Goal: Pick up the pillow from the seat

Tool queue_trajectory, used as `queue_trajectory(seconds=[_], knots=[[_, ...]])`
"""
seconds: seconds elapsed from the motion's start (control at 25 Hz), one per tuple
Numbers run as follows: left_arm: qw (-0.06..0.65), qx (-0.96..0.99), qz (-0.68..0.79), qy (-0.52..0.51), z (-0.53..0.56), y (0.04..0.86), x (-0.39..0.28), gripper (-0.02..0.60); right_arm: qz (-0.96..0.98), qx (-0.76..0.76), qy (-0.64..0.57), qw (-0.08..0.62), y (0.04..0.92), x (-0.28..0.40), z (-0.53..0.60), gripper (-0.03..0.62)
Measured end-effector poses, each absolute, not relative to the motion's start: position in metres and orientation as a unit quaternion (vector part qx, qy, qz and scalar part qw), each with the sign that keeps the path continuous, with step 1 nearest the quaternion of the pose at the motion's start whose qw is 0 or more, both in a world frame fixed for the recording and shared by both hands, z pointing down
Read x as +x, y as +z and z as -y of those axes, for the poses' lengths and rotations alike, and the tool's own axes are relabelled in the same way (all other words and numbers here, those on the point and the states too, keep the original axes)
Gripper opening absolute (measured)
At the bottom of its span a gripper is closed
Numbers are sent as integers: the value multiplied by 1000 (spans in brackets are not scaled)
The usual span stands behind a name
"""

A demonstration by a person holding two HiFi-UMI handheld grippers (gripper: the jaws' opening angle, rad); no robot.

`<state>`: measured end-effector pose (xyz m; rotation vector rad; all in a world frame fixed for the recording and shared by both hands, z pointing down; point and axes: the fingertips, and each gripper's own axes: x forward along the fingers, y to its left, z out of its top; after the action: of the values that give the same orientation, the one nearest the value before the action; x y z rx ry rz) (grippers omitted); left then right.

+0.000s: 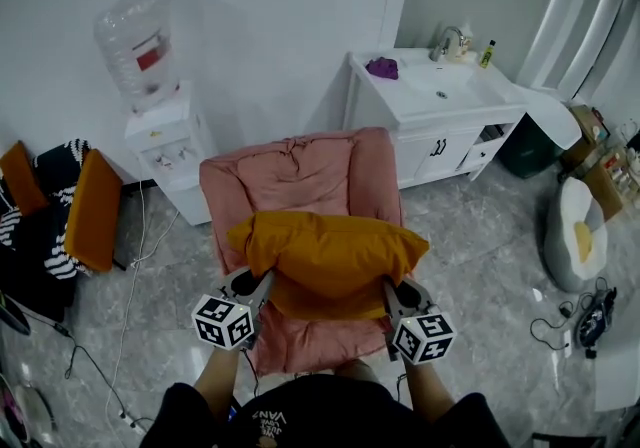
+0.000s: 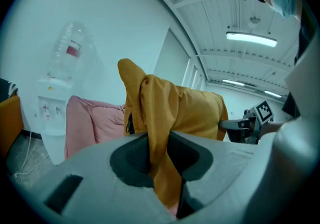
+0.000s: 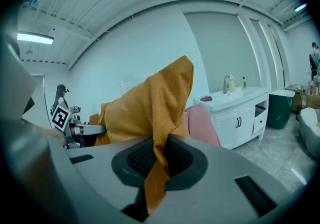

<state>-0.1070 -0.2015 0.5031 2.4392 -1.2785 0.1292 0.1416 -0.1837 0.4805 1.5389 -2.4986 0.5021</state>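
I'm holding the orange pillow (image 1: 330, 251) by both ends, with the left gripper (image 1: 258, 286) on its left end and the right gripper (image 1: 392, 288) on its right end. In the left gripper view the fingers (image 2: 131, 157) are almost together, pinching a fold of the pillow cover that runs down between the pads. The right gripper view shows the same thing: the fingers (image 3: 142, 159) stand only narrowly apart, clamped on a hanging fold of orange fabric.

The pillow hangs between the two grippers over the seat of the pink armchair (image 1: 300, 171). It reaches from the seat's left edge to its right edge, with the seat's front edge showing below it and the backrest behind. A water dispenser (image 1: 165, 141) stands against the wall left of the chair, and a white sink cabinet (image 1: 440, 101) stands behind the chair to its right.
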Motion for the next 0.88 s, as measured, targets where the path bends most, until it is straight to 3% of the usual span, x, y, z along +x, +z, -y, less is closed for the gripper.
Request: queue_trajectory(seconds=[0.88], knots=[[68,898,431,-51,205,353,-80,81,839,539,57,-51,336,174,167,38]])
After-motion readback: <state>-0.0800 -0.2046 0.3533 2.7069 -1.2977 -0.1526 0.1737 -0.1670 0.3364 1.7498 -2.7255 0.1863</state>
